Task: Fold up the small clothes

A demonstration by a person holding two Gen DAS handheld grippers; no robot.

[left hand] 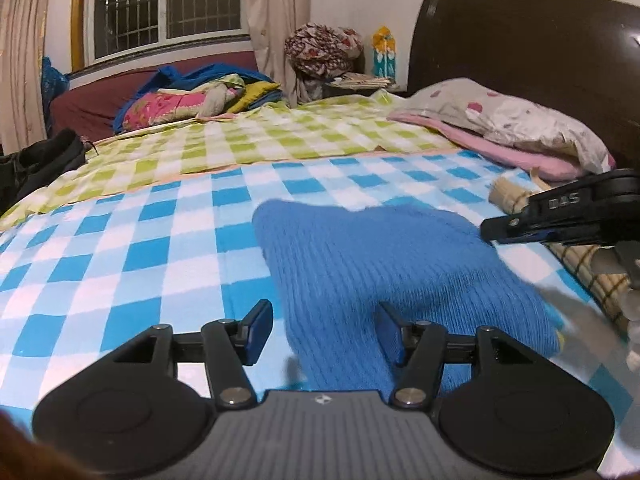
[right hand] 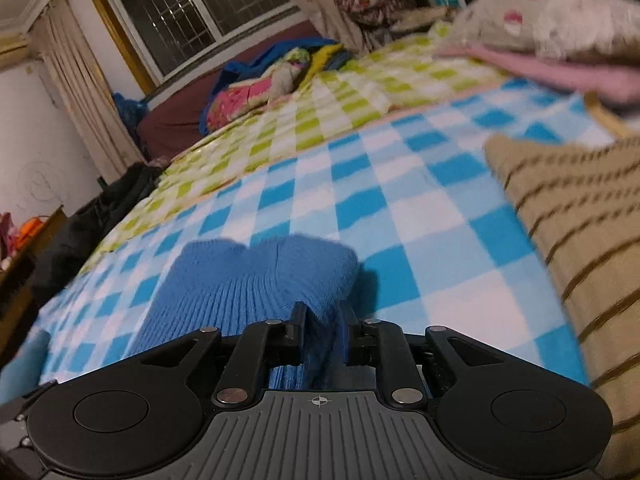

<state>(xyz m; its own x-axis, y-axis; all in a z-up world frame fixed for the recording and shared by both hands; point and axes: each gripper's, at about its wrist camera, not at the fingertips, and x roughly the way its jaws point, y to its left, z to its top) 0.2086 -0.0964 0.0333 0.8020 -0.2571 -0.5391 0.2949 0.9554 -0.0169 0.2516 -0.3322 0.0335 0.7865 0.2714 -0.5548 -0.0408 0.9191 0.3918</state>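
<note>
The left tongs (left hand: 324,330) reach forward low over the bed (left hand: 120,240), their pads spread wide with nothing between them, and the blue knit garment (left hand: 400,276) lies just ahead and under the right-hand pad. The right tongs (right hand: 322,334) are pinched on a fold of that same garment (right hand: 256,280) (a tan striped cloth (right hand: 580,216) lies off to their right). In the left wrist view the right tongs (left hand: 492,230) come in sideways at the garment's far right edge, with raised lettering on the arm too unclear to read.

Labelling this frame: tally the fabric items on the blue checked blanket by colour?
Blue: 1, ribbed blue knit garment, pinched by the right gripper
Tan with dark stripes: 1, folded tan striped cloth
Pink: 1, folded pink cloth under the flowered pillow
Total: 3
</note>
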